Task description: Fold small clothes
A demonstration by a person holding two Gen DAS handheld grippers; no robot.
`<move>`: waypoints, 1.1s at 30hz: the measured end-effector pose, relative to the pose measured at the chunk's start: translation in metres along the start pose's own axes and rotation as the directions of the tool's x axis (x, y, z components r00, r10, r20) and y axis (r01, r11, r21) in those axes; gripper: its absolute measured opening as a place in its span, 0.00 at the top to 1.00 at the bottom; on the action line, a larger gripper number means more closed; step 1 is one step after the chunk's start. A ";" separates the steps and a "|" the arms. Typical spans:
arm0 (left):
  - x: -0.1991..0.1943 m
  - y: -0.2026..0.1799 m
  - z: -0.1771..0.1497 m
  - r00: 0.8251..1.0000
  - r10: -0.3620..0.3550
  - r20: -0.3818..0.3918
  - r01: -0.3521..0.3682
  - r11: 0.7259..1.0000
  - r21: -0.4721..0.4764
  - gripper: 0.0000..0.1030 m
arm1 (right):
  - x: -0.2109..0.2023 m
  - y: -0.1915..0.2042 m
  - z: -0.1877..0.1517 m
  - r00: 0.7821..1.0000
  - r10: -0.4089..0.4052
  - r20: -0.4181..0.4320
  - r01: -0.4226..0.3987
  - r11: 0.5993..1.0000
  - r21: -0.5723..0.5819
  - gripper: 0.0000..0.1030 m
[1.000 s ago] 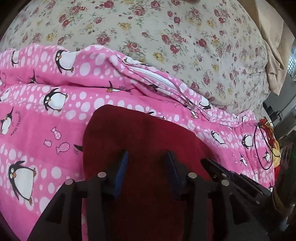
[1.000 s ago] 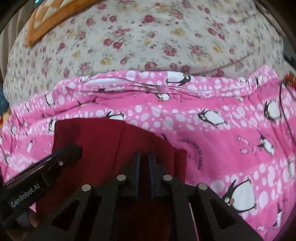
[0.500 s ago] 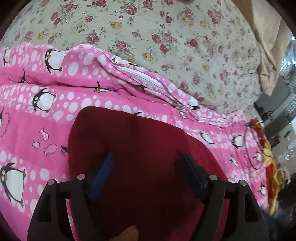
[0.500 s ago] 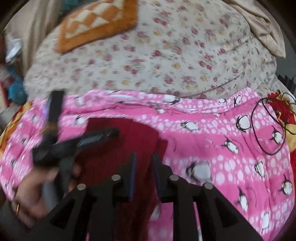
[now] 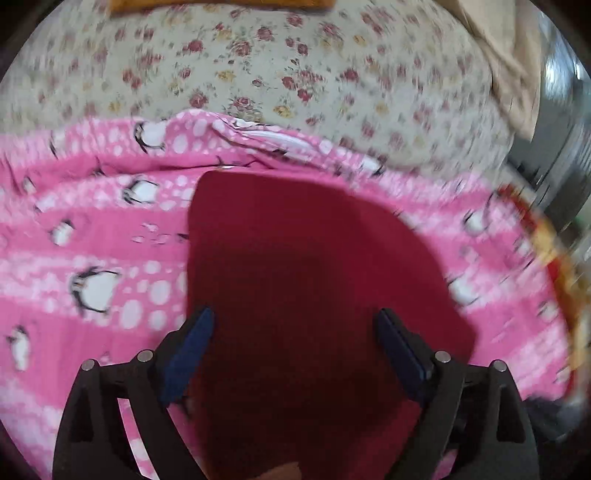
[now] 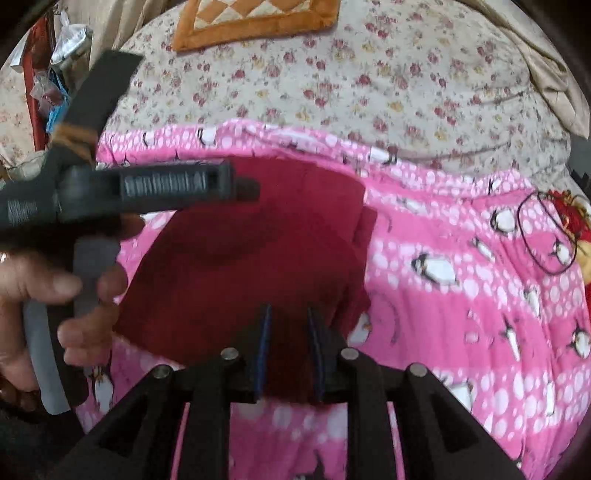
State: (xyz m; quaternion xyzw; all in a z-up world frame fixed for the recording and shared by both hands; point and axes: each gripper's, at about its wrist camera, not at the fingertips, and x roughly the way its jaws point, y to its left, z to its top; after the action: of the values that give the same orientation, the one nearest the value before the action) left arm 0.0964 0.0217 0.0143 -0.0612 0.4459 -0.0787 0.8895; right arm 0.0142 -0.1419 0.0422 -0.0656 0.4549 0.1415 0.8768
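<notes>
White lettering on the left claw's (image 6: 243,190) black body is too blurred to read; nothing else carries text.

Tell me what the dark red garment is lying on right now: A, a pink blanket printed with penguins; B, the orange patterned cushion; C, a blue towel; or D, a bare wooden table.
A: the dark red garment lies spread on the pink penguin blanket, which shows around its edges in both wrist views; the orange cushion sits farther back on the floral sheet.
</notes>
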 end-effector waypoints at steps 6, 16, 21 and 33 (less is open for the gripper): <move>-0.049 0.000 -0.037 0.999 0.003 0.045 0.000 0.997 -0.072 0.33 | -0.051 -0.023 -0.008 0.995 0.031 0.097 -0.037 0.998 0.058 0.76; -0.105 -0.031 -0.092 0.977 0.160 0.138 -0.152 0.986 -0.069 0.25 | -0.111 -0.032 -0.054 0.965 -0.034 0.260 0.040 0.999 -0.016 0.28; -0.104 -0.032 -0.092 0.969 0.193 0.155 -0.186 0.981 -0.061 0.25 | -0.108 -0.032 -0.062 0.946 -0.105 0.306 0.117 0.993 -0.020 0.28; -0.097 -0.030 -0.088 0.980 0.157 0.123 -0.149 0.986 -0.075 0.25 | -0.092 -0.043 -0.058 0.951 -0.121 0.285 0.106 0.992 0.067 0.28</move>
State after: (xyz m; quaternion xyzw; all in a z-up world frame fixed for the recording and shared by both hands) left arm -0.0344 0.0079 0.0430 -0.0607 0.3934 0.0087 0.9173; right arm -0.0683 -0.2141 0.0834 -0.0479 0.3211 0.0875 0.9418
